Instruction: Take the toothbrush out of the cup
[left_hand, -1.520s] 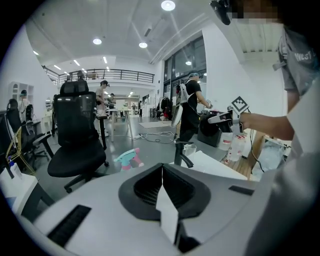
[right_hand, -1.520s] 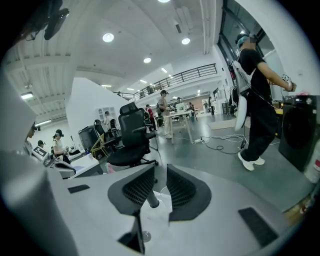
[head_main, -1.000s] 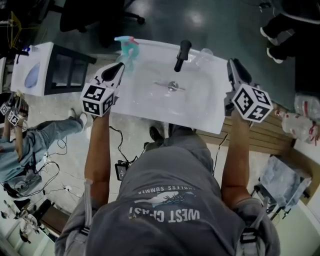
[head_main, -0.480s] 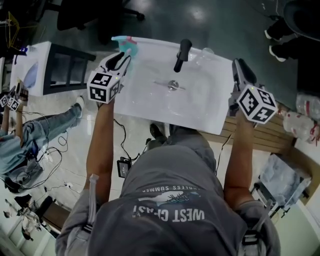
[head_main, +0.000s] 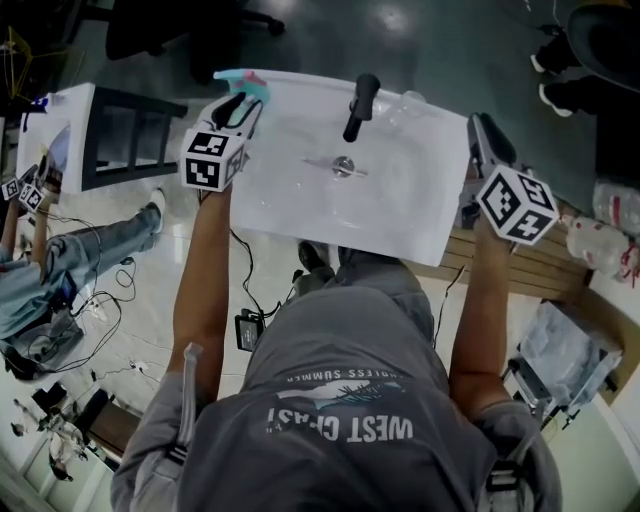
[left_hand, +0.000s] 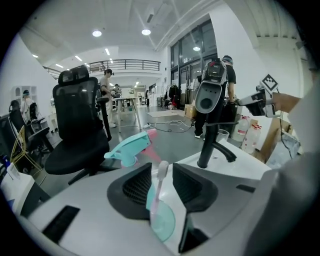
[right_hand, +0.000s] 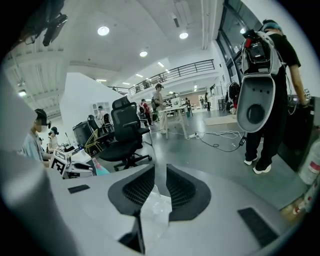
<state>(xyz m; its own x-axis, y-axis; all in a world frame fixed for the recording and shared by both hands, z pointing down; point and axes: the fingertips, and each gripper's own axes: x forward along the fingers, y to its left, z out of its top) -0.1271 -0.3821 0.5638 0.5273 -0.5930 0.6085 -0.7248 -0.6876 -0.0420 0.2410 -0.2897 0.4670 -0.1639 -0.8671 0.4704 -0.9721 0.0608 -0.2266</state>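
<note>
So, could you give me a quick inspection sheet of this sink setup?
Surface: white sink, black faucet.
Job's things: toothbrush standing in teal cup.
Clutter: teal spray bottle behind the cup.
Grippers: left gripper open, jaws have just been opening, toothbrush between them, not gripped; right gripper has clear plastic between its jaws, grip unclear.
Cables: loose on the floor.
Surroundings: office chair, person standing.

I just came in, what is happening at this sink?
A person works at the white sink with a gripper in each hand. The fingers of the left gripper have just been opening and stand on both sides of the toothbrush, which is in the teal cup, not yet gripped. The right gripper hangs at the sink's right edge.
</note>
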